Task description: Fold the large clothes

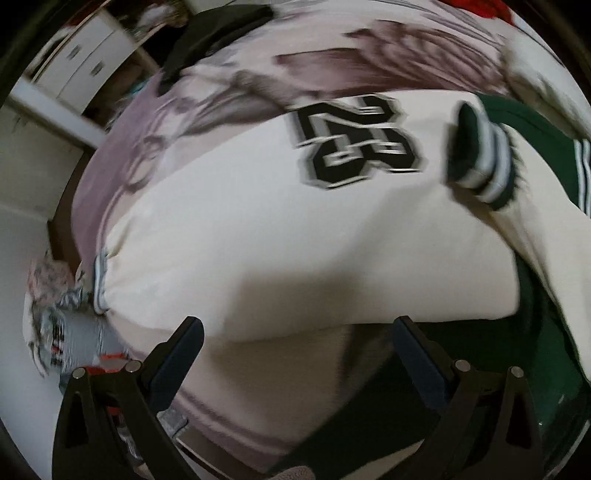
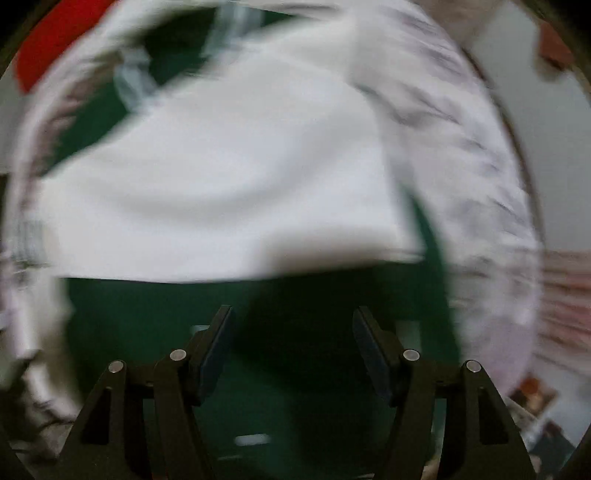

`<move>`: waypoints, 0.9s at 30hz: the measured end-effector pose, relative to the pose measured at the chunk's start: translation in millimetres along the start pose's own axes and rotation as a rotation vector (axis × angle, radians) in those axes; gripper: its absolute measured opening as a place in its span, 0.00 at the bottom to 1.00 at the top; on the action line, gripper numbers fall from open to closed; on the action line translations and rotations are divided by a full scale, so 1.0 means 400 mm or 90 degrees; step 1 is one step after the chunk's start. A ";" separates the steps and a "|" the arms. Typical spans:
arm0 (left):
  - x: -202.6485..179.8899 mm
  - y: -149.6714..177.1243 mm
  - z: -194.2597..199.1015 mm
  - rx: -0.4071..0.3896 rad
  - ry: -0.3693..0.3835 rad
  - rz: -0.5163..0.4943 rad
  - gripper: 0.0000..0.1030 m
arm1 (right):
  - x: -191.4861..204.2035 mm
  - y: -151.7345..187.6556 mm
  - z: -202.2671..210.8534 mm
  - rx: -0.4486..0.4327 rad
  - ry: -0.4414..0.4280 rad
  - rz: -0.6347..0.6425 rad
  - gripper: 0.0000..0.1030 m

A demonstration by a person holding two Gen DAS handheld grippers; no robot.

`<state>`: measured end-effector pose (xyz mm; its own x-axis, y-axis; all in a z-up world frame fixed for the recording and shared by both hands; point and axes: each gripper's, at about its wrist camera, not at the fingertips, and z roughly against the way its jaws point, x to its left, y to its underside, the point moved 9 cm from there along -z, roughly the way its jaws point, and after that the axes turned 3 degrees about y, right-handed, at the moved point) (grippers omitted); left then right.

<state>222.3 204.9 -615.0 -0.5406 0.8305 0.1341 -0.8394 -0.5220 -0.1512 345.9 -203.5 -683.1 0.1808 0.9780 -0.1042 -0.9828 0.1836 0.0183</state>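
A large cream and dark green jacket (image 1: 258, 229) lies spread on a bed, with a black number patch (image 1: 354, 144) and a green cuff with white stripes (image 1: 480, 158) folded over it. My left gripper (image 1: 297, 328) hangs open just above the jacket's near cream edge, and nothing is pinched between its fingers. In the blurred right wrist view the same jacket shows a cream panel (image 2: 221, 184) above dark green cloth (image 2: 314, 369). My right gripper (image 2: 293, 314) stands open over that green cloth, its pads apart and gripping nothing.
The jacket rests on a pale pink patterned bedsheet (image 1: 207, 110). A dark garment (image 1: 207, 33) lies at the bed's far end, near white drawers (image 1: 85, 62). Red cloth (image 2: 55, 40) lies beyond the jacket. Patterned items (image 1: 55, 314) lie off the bed's left edge.
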 end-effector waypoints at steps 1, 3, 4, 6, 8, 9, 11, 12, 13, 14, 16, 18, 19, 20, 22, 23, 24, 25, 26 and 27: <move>-0.022 -0.005 0.001 -0.003 0.000 -0.014 1.00 | -0.032 0.004 -0.034 0.002 0.008 -0.008 0.66; -0.057 -0.017 0.003 -0.016 -0.007 -0.042 1.00 | -0.080 -0.011 -0.095 -0.008 0.024 -0.016 0.62; -0.068 -0.020 0.004 -0.020 -0.012 -0.052 1.00 | -0.108 -0.037 -0.107 -0.041 0.007 -0.055 0.59; -0.096 -0.029 0.000 -0.027 -0.021 -0.074 1.00 | -0.198 -0.083 -0.108 -0.069 -0.026 -0.188 0.56; -0.124 -0.034 -0.008 -0.027 -0.024 -0.090 1.00 | -0.304 -0.093 -0.131 -0.095 -0.026 -0.320 0.52; -0.138 -0.034 -0.012 -0.022 -0.023 -0.094 1.00 | -0.351 -0.084 -0.159 -0.077 -0.027 -0.367 0.50; -0.161 -0.031 -0.013 -0.011 -0.010 -0.092 1.00 | -0.378 -0.057 -0.193 -0.027 -0.088 -0.392 0.49; -0.166 -0.028 -0.012 -0.006 -0.005 -0.088 1.00 | -0.380 -0.047 -0.178 -0.018 -0.092 -0.373 0.49; -0.170 -0.024 -0.009 -0.004 0.000 -0.083 1.00 | -0.381 -0.026 -0.149 0.000 -0.083 -0.341 0.49; -0.172 -0.023 -0.009 -0.002 0.002 -0.080 1.00 | -0.385 -0.007 -0.120 0.008 -0.084 -0.332 0.49; -0.167 -0.012 -0.008 0.002 0.001 -0.073 1.00 | -0.381 0.023 -0.054 0.006 -0.131 -0.340 0.49; -0.153 -0.004 -0.012 0.007 -0.001 -0.063 1.00 | -0.366 0.019 0.018 -0.036 -0.177 -0.347 0.49; -0.137 0.003 -0.016 0.010 -0.004 -0.054 1.00 | -0.352 -0.001 0.044 -0.066 -0.196 -0.336 0.47; -0.120 0.009 -0.019 0.013 -0.007 -0.044 1.00 | -0.329 -0.050 0.066 -0.105 -0.223 -0.309 0.33; -0.082 0.021 -0.026 0.019 -0.012 -0.021 1.00 | -0.286 -0.152 0.066 -0.147 -0.248 -0.258 0.24; -0.058 0.027 -0.030 0.021 -0.012 -0.007 1.00 | -0.273 -0.194 0.047 -0.158 -0.246 -0.247 0.24; -0.022 0.035 -0.036 0.024 -0.011 0.015 1.00 | -0.259 -0.237 0.014 -0.166 -0.234 -0.234 0.24; -0.002 0.037 -0.041 0.026 -0.010 0.028 1.00 | -0.242 -0.274 -0.039 -0.151 -0.219 -0.218 0.24; 0.031 0.046 -0.049 0.030 -0.007 0.047 1.00 | -0.216 -0.280 -0.137 -0.077 -0.202 -0.206 0.25; 0.052 0.053 -0.055 0.036 -0.006 0.059 1.00 | -0.202 -0.272 -0.195 -0.020 -0.197 -0.209 0.25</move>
<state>194.3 215.3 -636.8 -0.6160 0.7766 0.1320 -0.7877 -0.6065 -0.1080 435.4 -310.3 -754.2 0.4804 0.8532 0.2031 -0.8717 0.4900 0.0033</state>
